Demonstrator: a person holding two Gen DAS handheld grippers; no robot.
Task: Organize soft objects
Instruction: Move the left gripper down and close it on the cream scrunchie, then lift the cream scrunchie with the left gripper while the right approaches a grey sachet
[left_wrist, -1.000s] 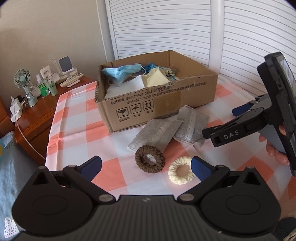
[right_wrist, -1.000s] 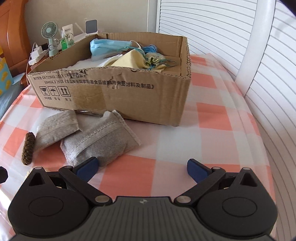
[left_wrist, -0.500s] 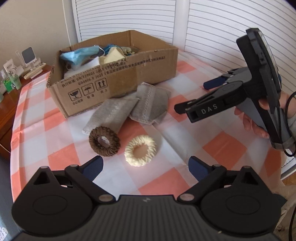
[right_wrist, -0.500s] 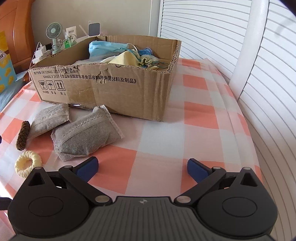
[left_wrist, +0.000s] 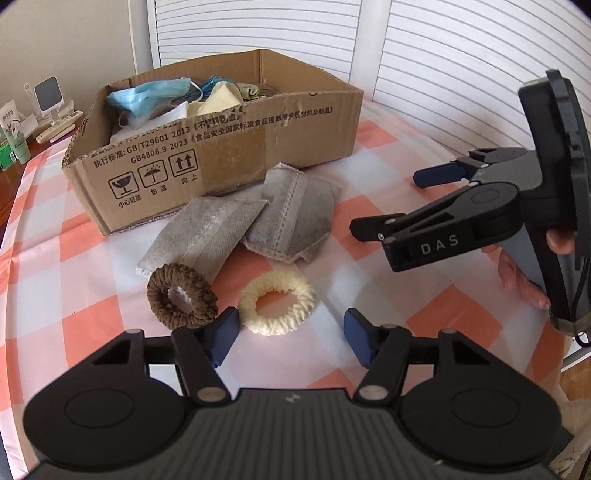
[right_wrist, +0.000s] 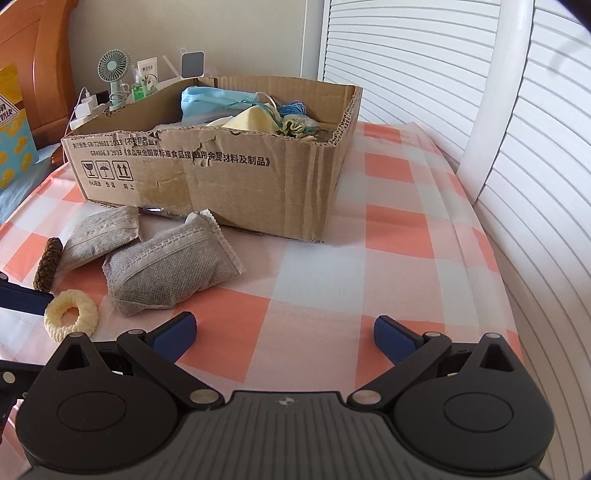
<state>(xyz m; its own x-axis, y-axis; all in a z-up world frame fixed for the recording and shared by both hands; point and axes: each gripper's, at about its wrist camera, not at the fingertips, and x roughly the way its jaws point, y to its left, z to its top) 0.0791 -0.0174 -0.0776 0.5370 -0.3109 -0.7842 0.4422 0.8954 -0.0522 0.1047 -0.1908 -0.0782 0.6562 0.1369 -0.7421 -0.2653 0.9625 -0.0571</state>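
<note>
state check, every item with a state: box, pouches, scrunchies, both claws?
cardboard box: open-topped, holding masks and cloths
grey pouches: two flat on the checked cloth, edges overlapping
brown scrunchie: lying partly on a pouch
cream scrunchie: flat, loose
left claw: has just been closing, nothing gripped
right claw: open, empty

A home bedroom: wooden headboard (right_wrist: 48, 66), bedside desk fan (right_wrist: 113, 72), white louvered doors (right_wrist: 406, 55).
</note>
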